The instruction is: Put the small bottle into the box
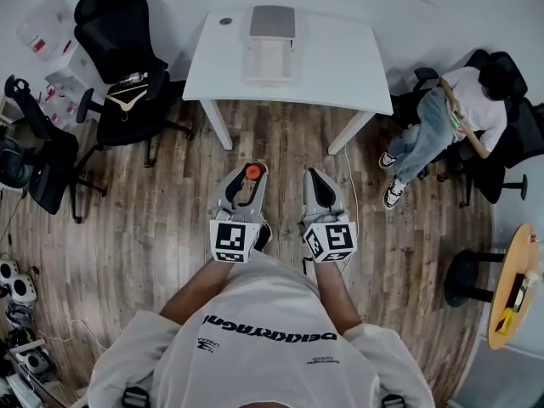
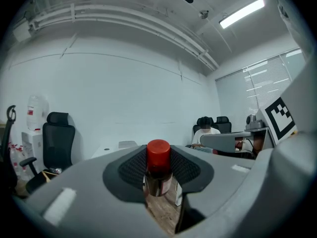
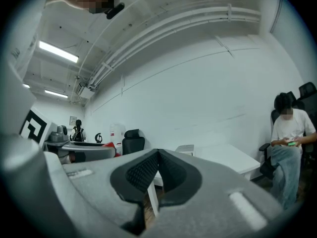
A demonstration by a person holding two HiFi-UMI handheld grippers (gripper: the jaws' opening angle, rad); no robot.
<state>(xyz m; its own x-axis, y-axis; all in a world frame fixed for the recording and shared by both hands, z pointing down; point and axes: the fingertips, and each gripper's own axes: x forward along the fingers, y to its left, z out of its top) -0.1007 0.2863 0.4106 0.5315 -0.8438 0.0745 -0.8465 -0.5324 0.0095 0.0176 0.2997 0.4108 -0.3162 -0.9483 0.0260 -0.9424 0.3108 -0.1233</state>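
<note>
My left gripper (image 1: 252, 175) is shut on a small dark bottle with a red cap (image 1: 253, 172), held upright above the wooden floor. In the left gripper view the bottle (image 2: 158, 168) stands pinched between the two black pads. My right gripper (image 1: 316, 179) hangs beside it at the same height, shut with nothing in it; its jaws (image 3: 157, 167) meet at the tips. The box (image 1: 270, 45), pale with an open grey lid, sits on the white table (image 1: 340, 66) ahead of both grippers.
Black office chairs (image 1: 127, 66) stand at the left of the table, one with a wooden hanger on the seat. A seated person (image 1: 463, 113) is at the right. A round wooden side table (image 1: 514, 283) is at the far right. Gear lies along the left wall.
</note>
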